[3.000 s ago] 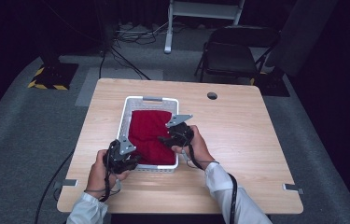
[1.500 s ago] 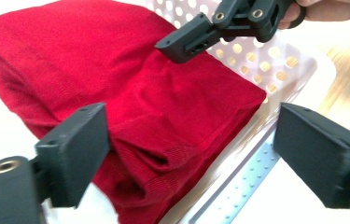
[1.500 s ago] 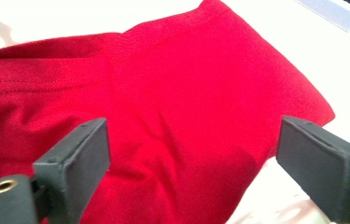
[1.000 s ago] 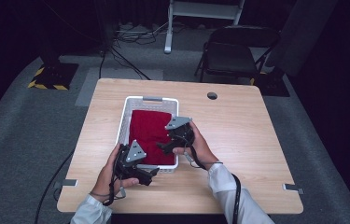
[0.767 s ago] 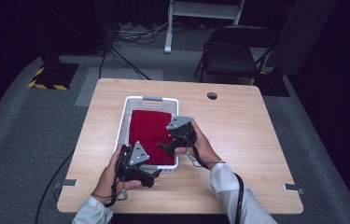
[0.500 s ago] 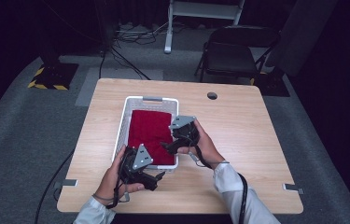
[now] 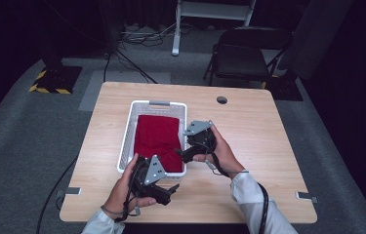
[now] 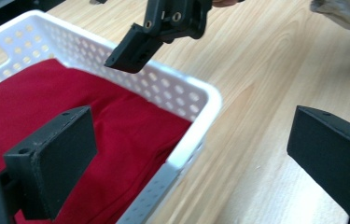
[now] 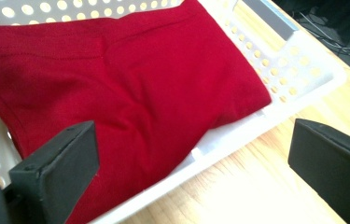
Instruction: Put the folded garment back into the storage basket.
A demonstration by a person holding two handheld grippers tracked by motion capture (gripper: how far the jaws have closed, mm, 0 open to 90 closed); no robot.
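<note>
Straddling the white basket's (image 8: pixel 189 119) corner, my left gripper (image 8: pixel 191 154) gapes wide; my right gripper (image 9: pixel 193 161) spreads above the folded red cloth (image 9: pixel 130 74), basket handle at one o'clock.

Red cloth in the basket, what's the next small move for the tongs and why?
Probably lower the right tongs onto the red cloth and close on its near edge. Both tongs are open and empty; the right ones hang over the basket, while the left tongs sit outside its near corner, above the table.
</note>
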